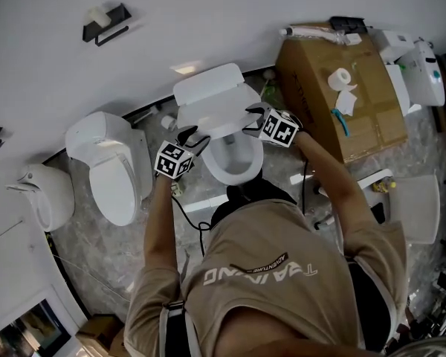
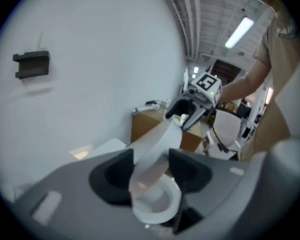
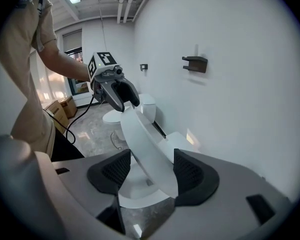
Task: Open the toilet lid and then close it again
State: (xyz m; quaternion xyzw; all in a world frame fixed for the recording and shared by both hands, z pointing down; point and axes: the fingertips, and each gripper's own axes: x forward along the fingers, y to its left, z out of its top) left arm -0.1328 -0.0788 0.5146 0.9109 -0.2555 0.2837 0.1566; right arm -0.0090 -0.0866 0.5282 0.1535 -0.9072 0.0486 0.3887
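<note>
The white toilet lid stands half raised, tilted over the open bowl. My left gripper is at the lid's left edge and my right gripper at its right edge. In the left gripper view the lid runs between the dark pads and fills the gap; the right gripper holds its far end. In the right gripper view the lid likewise fills the space between the pads, with the left gripper on the opposite edge.
A second white toilet stands to the left, with another white fixture beyond it. A cardboard box with a paper roll sits close on the right. A black wall holder hangs above. A cable trails by the bowl.
</note>
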